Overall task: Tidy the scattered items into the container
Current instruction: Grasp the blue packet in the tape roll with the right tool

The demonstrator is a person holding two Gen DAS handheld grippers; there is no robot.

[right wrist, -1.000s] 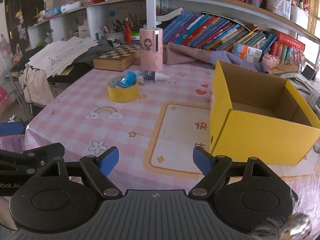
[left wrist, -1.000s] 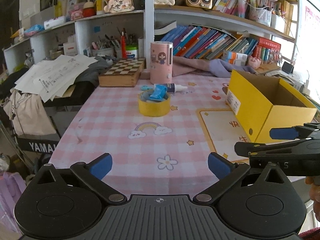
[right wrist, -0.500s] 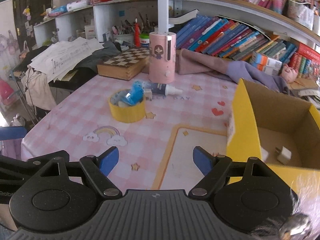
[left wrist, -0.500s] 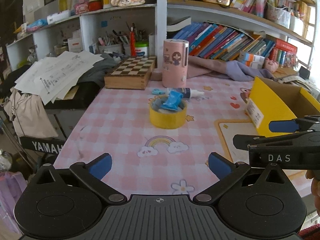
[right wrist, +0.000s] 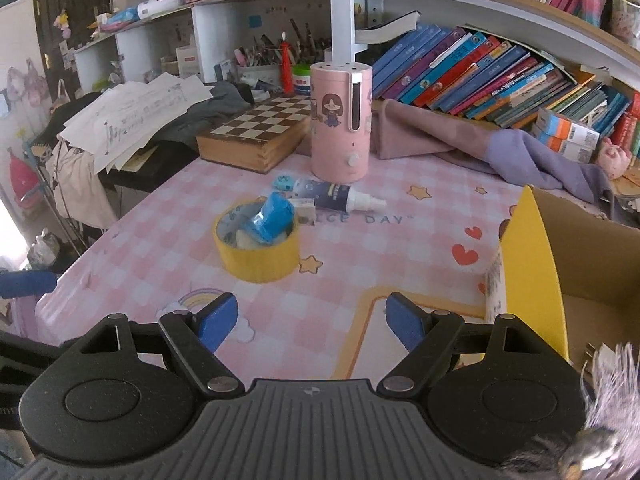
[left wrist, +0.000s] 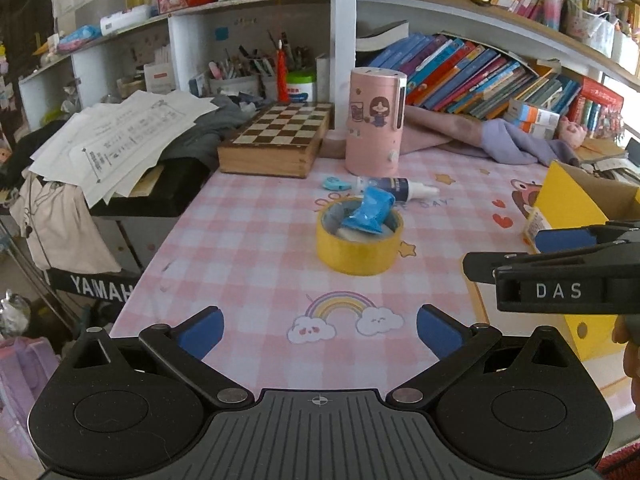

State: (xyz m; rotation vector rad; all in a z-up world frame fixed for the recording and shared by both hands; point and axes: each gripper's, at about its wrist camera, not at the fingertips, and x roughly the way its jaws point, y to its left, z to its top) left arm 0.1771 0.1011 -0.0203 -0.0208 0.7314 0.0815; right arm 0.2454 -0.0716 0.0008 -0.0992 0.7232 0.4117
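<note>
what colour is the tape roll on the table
Yellow: the tape roll shows best in the left wrist view.

Black gripper (left wrist: 318, 330), blue pads (left wrist: 200, 330), "DAS" lettering.

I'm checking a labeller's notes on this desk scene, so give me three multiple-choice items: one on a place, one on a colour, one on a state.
1. Where is the blue packet?
A in the tape roll
B in the box
C on the chessboard

2. What colour is the tape roll?
A red
B yellow
C green

3. How is the right claw?
A shut on the bottle
B shut on nothing
C open, with nothing in it

Answers: 1 A, it sticks out of the roll's hole; 2 B, its outer band is yellow; 3 C, its blue pads stand apart over bare tablecloth.
</note>
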